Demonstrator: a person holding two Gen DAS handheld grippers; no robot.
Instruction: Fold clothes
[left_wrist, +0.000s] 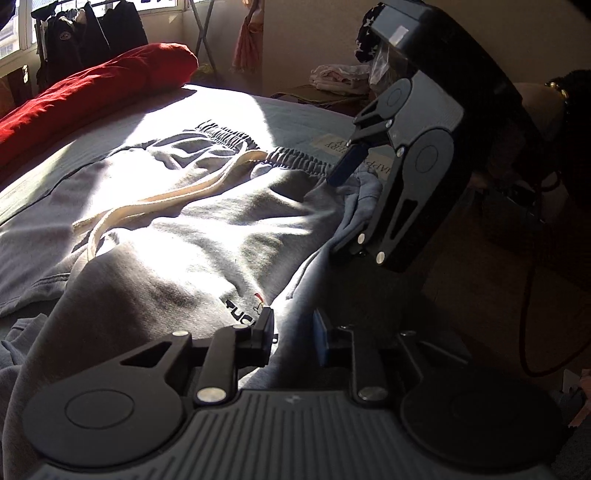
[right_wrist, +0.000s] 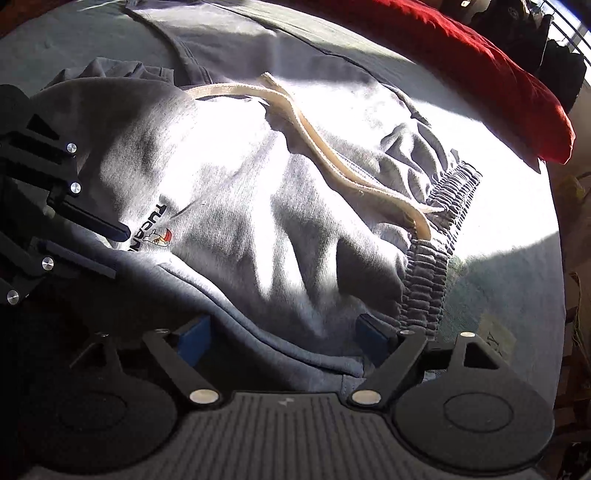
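Grey sweatpants (left_wrist: 192, 236) with a cream drawstring (left_wrist: 147, 201) and a small logo (right_wrist: 155, 230) lie spread on a bed. My left gripper (left_wrist: 293, 332) has its fingers close together on the near side edge of the pants by the logo, pinching a ridge of fabric; it enters the right wrist view from the left (right_wrist: 99, 247). My right gripper (right_wrist: 284, 332) is open wide, and the corner of the pants beside the elastic waistband (right_wrist: 428, 280) lies between its fingers. It shows from the side in the left wrist view (left_wrist: 351, 203).
A grey sheet (left_wrist: 280, 114) covers the bed. A red pillow (left_wrist: 92, 88) lies along its far side. Dark clothes hang on a rack (left_wrist: 88, 33) by the window. Folded laundry (left_wrist: 340, 75) sits on a low stand past the bed. A red cable (left_wrist: 528, 295) trails on the floor.
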